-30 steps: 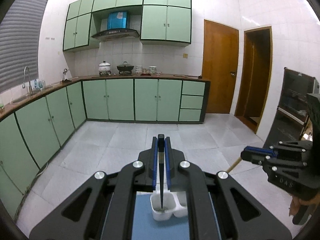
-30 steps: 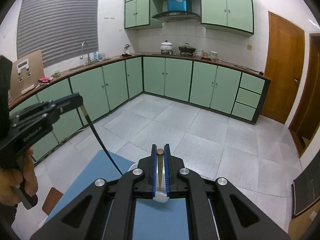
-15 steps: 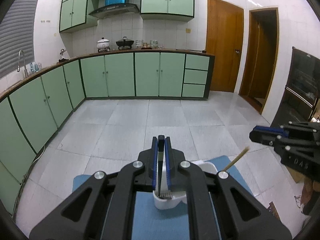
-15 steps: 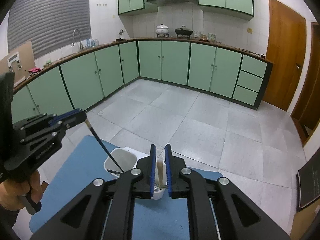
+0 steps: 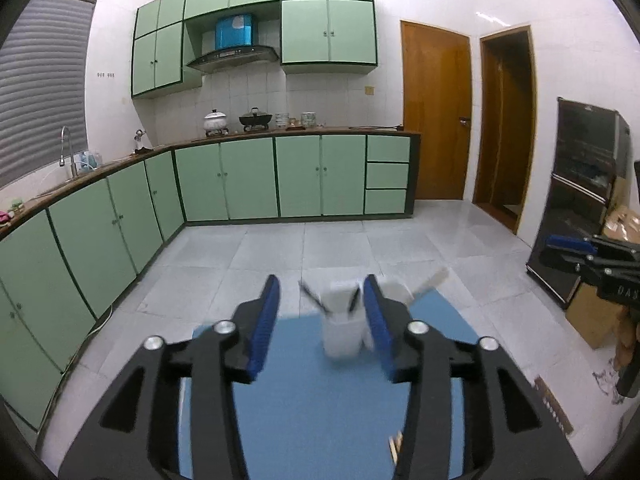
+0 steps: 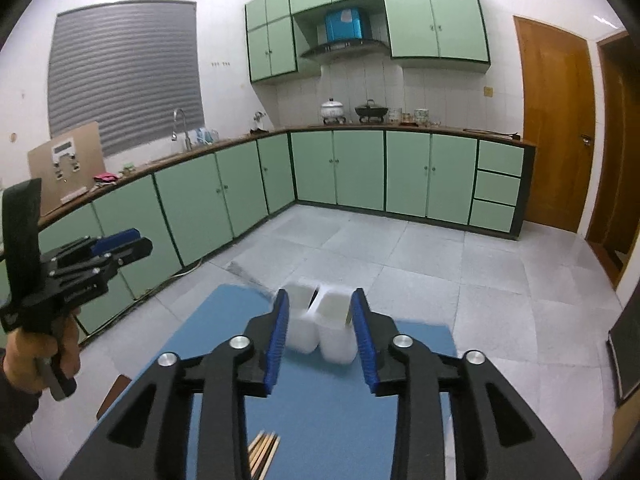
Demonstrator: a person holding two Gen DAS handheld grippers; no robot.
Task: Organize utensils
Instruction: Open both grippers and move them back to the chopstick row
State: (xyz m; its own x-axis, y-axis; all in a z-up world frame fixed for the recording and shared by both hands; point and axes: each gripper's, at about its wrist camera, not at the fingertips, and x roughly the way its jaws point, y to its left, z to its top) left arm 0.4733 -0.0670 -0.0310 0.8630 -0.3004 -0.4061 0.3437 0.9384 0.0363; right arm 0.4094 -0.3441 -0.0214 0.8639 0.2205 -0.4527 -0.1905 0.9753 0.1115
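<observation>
Now both jaws have just been opening: left hand-held gripper [image 5: 322,312] and right hand-held gripper [image 6: 320,326] stand empty before the white holder [image 6: 336,320].

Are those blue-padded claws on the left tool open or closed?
Open. The left gripper has just been opening: its blue pads stand apart, nothing pinched between.

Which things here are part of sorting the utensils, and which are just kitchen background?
Part of the job:
- white two-compartment holder on the blue mat
- dark chopsticks standing in the holder
- wooden chopsticks lying on the mat
- left gripper and right gripper, jaws just opened, nothing between them

Background:
- white pot
- black wok
- tap
- range hood
</observation>
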